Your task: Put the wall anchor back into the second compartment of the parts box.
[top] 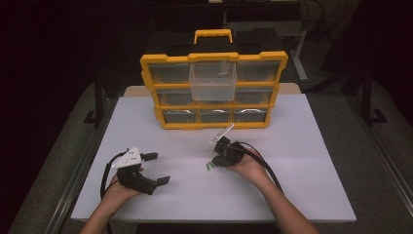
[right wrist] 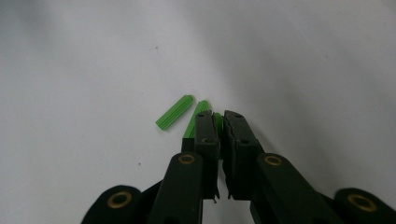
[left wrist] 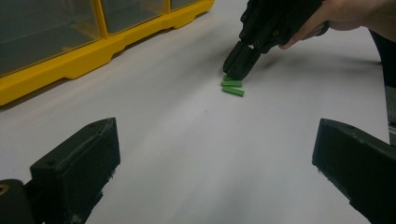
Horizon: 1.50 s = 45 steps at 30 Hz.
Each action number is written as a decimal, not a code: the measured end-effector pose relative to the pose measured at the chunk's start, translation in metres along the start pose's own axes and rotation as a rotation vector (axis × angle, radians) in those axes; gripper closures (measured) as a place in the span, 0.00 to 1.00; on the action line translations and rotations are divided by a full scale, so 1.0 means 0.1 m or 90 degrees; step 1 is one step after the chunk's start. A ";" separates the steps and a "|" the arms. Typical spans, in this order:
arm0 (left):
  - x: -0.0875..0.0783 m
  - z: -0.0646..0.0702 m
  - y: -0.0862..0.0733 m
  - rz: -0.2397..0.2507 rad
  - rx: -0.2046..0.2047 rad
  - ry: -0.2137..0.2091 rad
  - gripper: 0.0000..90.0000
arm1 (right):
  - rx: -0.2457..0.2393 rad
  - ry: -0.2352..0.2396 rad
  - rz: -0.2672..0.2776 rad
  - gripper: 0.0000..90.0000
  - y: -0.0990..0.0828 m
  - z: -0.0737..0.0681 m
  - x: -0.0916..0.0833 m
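In the high view the person's forearms are cut off at the bottom edge, and the room around the white surface (top: 292, 190) is too dark to read. The green plugs (top: 210, 166) there are no more than a small smear of colour beside the right claw.

At the left, the left hand (top: 119, 187) rests low on the surface, wrist bent, with the left claw (top: 157, 168) pointing toward the middle of the surface. Its two black jaws stand wide apart with nothing between them; in the left gripper view they frame bare surface, and the plugs lie well ahead of them.

Behind, the yellow organizer (top: 214, 90) stands upright at the far side of the surface, one clear drawer (top: 213, 80) pulled partly out of its middle column.

At the right, the right hand (top: 251, 165) lies on the surface with the right claw (top: 212, 163) tipped down toward the left, tips at the surface. In the right gripper view the jaws are drawn nearly together on a green plug (right wrist: 218, 122), most of it hidden between the pads. A second plug (right wrist: 196, 116) lies against the left jaw, partly covered, and a third plug (right wrist: 174, 112) lies free just beside it.
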<state>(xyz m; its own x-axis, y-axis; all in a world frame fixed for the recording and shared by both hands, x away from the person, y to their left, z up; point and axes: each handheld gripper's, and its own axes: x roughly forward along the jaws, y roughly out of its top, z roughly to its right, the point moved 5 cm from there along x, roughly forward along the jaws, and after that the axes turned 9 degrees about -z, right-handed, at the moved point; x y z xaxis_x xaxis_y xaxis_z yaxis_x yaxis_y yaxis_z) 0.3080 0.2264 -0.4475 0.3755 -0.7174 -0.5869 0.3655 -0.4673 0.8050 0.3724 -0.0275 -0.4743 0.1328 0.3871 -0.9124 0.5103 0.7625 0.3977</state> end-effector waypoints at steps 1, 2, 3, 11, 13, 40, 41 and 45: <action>0.01 0.00 0.00 0.002 -0.001 -0.002 0.01 | 0.006 0.002 -0.002 0.94 0.00 0.01 -0.02; 0.01 0.00 0.00 0.002 -0.001 -0.002 0.01 | 0.007 0.001 -0.002 0.94 -0.01 0.02 -0.02; 0.01 -0.01 0.00 0.002 0.002 -0.003 0.01 | 0.014 0.007 -0.004 0.93 -0.02 0.02 -0.04; 0.01 0.01 -0.01 -0.005 0.008 -0.006 0.01 | 0.026 0.017 0.010 0.93 -0.06 0.06 -0.21; 0.01 0.01 -0.01 -0.007 0.009 -0.006 0.01 | 0.030 0.021 0.017 0.93 -0.07 0.07 -0.26; -0.01 0.02 -0.01 -0.008 0.008 -0.007 0.01 | 0.033 0.031 0.050 0.93 -0.06 0.21 -0.83; -0.01 0.02 -0.01 -0.006 0.007 -0.008 0.01 | 0.033 0.031 0.050 0.93 -0.06 0.21 -0.83; -0.01 0.01 -0.01 -0.002 0.010 -0.005 0.01 | 0.033 0.033 0.052 0.93 -0.03 0.23 -0.94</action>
<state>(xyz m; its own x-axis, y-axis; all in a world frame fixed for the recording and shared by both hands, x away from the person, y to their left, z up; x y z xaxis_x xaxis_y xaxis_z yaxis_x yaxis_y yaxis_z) 0.3065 0.2266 -0.4477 0.3671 -0.7202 -0.5887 0.3531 -0.4776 0.8045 0.3778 -0.0780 -0.3920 0.1318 0.4747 -0.8702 0.5428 0.7000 0.4641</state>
